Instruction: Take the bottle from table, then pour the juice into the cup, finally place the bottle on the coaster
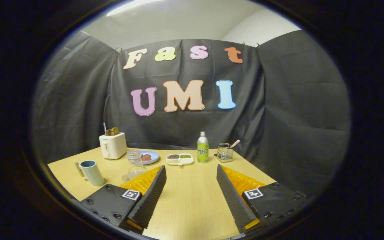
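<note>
Gripper view: fingers (217, 186) apart; bottle (202, 147) beyond

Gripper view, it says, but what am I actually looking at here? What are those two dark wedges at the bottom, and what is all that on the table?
The camera rides on a hand-held tool, a two-finger gripper, and looks forward along it. The two dark ribbed wedges are its fingers; they stand wide apart, open, holding nothing, with bare table between them.

Beyond the fingers, near the far edge, stands a green bottle. That is what the tool should pick up. Beside it sit a wire basket with a utensil, and a white divided dish. Further along are a blue plate with food and a white toaster. A clear glass stands just ahead of one finger, and a grey-blue mug stands to that side. I cannot pick out a coaster for certain.
</note>
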Motion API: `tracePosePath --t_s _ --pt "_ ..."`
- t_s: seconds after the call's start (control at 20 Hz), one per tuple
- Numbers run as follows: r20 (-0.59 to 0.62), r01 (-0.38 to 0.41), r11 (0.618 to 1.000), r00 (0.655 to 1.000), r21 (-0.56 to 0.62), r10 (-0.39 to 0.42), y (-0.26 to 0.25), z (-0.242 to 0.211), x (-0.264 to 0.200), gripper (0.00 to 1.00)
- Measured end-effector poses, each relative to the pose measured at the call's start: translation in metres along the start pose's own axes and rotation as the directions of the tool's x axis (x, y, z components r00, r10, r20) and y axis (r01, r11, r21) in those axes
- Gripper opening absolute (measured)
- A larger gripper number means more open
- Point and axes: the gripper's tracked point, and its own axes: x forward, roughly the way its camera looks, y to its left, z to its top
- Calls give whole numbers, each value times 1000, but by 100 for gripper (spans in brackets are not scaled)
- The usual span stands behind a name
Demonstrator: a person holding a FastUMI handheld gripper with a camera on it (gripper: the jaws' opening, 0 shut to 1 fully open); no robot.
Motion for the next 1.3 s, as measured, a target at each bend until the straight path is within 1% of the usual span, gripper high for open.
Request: tracePosePath --t_s 0.15,0.4,0.55,0.7,0.8,1.0,1.2,1.3 --pt "-1 12 1000 1000 7 -12 0 -1 1 97" --pt "5 -5 1000 1000 19 5 8 1 -2 97" --pt "42 -21 1000 999 17 20 21 12 -8 97" --pt "52 -48 999 998 19 47 44 14 -6 97" --pt "42 -75 997 996 1 75 63 15 -2 97" --pt "30 -100 994 994 -36 101 96 8 7 97" --pt "1 -135 991 991 0 135 127 -8 18 97" --pt "-17 -138 990 990 11 139 136 -17 25 97"
